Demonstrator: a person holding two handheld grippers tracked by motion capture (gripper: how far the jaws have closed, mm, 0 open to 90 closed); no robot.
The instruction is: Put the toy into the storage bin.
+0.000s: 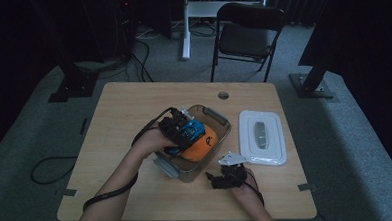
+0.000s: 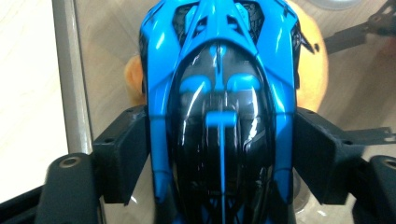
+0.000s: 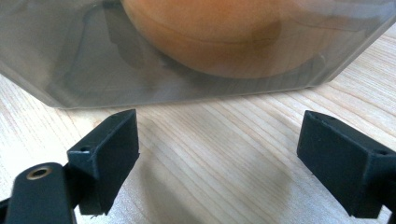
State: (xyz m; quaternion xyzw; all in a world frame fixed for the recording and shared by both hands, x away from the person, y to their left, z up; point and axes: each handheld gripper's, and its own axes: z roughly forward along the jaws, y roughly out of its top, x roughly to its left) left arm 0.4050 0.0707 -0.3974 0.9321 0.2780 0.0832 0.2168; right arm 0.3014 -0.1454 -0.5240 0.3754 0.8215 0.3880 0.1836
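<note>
At the left of the high view, the person's left hand (image 1: 148, 141) reaches in over the wooden counter (image 1: 119, 114) and holds the left claw (image 1: 187, 132) above a clear plastic bin (image 1: 219, 120). The left claw pinches a blue and black toy car (image 1: 191, 131); in the left gripper view the two black jaws press against the car's (image 2: 219, 107) sides, one on each flank, with the glossy dark canopy between them. The car hangs over the bin's open top, just above an orange plush toy (image 1: 201, 144) that lies inside the bin. In the left gripper view the orange plush (image 2: 310, 70) shows behind and beneath the car, and the bin's grey rim (image 2: 70, 70) runs up the left side.

Right of the bin, near the counter's front edge, the right hand (image 1: 247, 191) holds the right claw (image 1: 213, 180) low over the counter, pointed toward the bin's near wall. Its jaws stand spread wide with nothing between them; in the right gripper view they frame bare wood grain (image 3: 219, 154), and the bin's translucent wall (image 3: 70, 56) stands just ahead, the orange plush (image 3: 224, 32) visible through it.

Farther right, a white bin lid (image 1: 261, 136) lies flat on the counter, just beside the bin and apart from it.

Beyond the counter, a black folding chair (image 1: 246, 35) stands on the grey carpet.
</note>
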